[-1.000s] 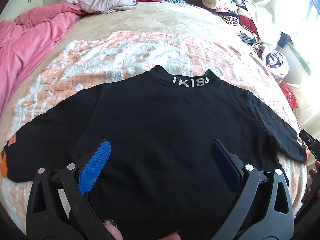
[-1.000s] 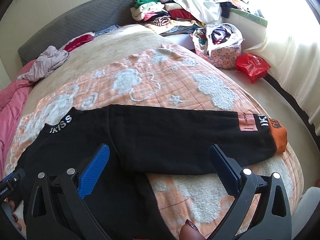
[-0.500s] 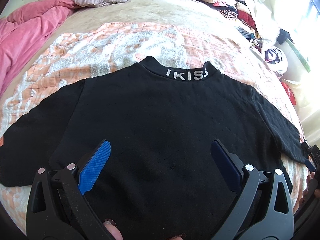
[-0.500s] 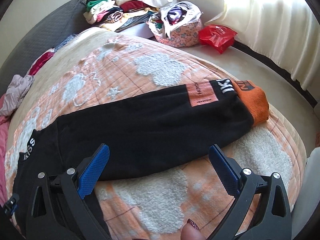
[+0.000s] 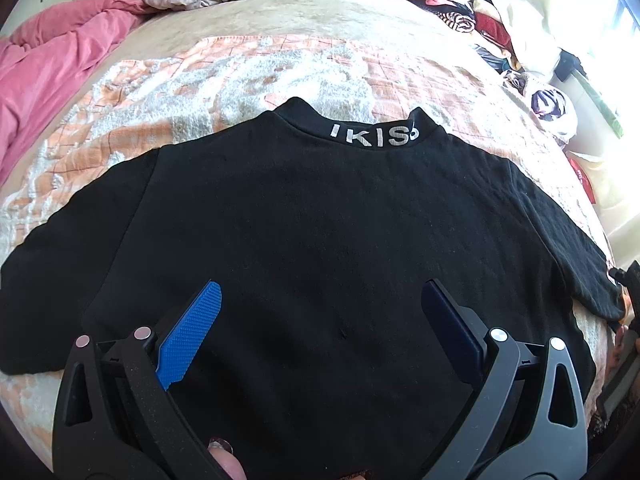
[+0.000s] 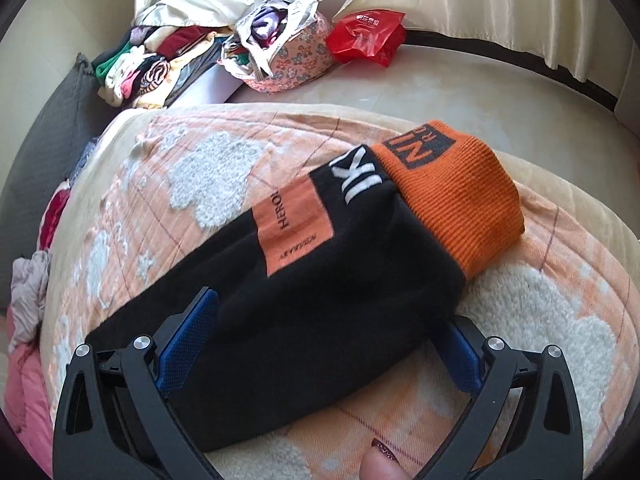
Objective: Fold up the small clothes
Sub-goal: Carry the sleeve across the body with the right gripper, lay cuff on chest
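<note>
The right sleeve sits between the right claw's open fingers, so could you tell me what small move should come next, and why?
Probably close the right claw on the black sleeve. Its fingers already straddle the sleeve just short of the orange cuff, and the black sweater lies flat on the blanket, so the sleeve looks ready to be folded in. The left claw hovers open over the body.

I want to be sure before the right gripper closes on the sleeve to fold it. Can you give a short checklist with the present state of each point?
1. Black sweater lies flat on the blanket: ok.
2. Right gripper open, sleeve between its fingers: ok.
3. Left gripper open, holding nothing: ok.
4. Orange cuff free, nothing on it: ok.
5. Fingers deep enough to catch both sleeve layers: cannot tell.
</note>
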`<state>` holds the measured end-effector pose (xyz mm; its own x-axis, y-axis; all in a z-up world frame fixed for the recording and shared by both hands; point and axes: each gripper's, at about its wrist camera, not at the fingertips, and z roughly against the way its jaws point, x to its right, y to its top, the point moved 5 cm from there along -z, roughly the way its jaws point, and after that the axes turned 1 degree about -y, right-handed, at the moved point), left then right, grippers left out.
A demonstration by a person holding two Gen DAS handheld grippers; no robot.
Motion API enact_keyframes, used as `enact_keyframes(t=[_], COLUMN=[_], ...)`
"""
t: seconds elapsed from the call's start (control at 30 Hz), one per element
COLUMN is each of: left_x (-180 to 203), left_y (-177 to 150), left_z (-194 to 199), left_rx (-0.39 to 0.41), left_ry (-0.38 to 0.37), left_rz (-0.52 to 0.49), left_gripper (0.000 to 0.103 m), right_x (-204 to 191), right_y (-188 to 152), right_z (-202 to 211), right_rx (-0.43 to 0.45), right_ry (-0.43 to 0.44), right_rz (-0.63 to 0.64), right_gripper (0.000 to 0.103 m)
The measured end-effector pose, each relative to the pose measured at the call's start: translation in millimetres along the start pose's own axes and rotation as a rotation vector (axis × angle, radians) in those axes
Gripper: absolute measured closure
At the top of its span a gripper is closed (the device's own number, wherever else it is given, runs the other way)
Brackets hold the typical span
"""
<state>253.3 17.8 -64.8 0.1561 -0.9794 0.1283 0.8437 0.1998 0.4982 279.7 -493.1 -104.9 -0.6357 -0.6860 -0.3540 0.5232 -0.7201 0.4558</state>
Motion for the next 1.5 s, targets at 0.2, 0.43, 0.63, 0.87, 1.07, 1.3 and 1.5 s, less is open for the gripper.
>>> enact_keyframes(t=[0.2,0.43,0.63,0.87,1.07,1.3,1.5], left_x=[-5,-18,-20,-17,-26,-38,-47], left_y=[23,37,27,23,21,20,16], left_z=[-2,-4,1,10,24,40,42], left_rx=[0.011,0.012,0.025,0.040,0.059,0.074,0.067], left_ry=[0.047,0.043,-0.008,-0.012,-0.042,-0.093,-0.126], left_rz=[-0.031,0.024,0.077,0.078,0.129,0.172,0.201], left_gripper=[0.009,0.009,0.009,0.009,0.009,0.009,0.009], right_x=[-5,-8,-35,-91,-150,-211,-234], right_y=[19,23,18,-10,-57,-127,-175], right_z=[-12,4,22,45,68,92,98], right_rx=[0.069,0.119,0.152,0.152,0.145,0.135,0.112], right_ry=[-0.018,0.015,0.125,0.265,0.362,0.461,0.493], right_rz=[0.023,0.026,0.102,0.244,0.428,0.679,0.831], right_gripper=[0.004,0.051,0.088,0.091,0.091,0.091,0.091])
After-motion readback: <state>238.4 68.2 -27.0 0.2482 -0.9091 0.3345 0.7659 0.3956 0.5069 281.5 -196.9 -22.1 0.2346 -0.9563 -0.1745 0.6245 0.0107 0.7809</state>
